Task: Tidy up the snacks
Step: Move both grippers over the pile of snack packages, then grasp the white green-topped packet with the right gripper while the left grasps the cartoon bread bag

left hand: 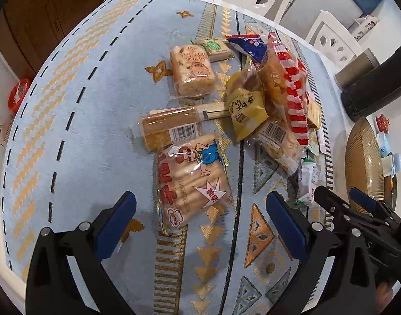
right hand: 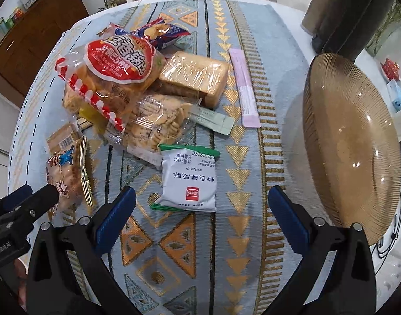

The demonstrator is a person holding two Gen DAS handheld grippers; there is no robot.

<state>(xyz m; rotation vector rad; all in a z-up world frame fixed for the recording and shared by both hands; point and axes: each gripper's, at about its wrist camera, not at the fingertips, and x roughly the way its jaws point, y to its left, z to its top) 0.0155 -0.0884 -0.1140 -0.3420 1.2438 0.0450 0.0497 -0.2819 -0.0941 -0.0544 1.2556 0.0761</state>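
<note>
Both grippers hover low over the tablecloth [right hand: 247, 15], fingers spread wide, holding nothing. Left gripper [left hand: 200, 218] faces the cartoon pack [left hand: 190, 181]; right gripper [right hand: 201, 215] faces the white packet [right hand: 190, 181].

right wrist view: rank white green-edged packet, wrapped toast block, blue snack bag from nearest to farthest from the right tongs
1. white green-edged packet, just ahead of the open right tongs, centre.
2. wrapped toast block, mid-table, beside the pile.
3. blue snack bag, far side, left of centre.

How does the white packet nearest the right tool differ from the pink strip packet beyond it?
The white packet is squarish with green edges and a red logo; the pink strip packet is long, narrow and plain. The white packet looks puffed, the pink one flat. Both lie on the tablecloth, ungripped.
</note>
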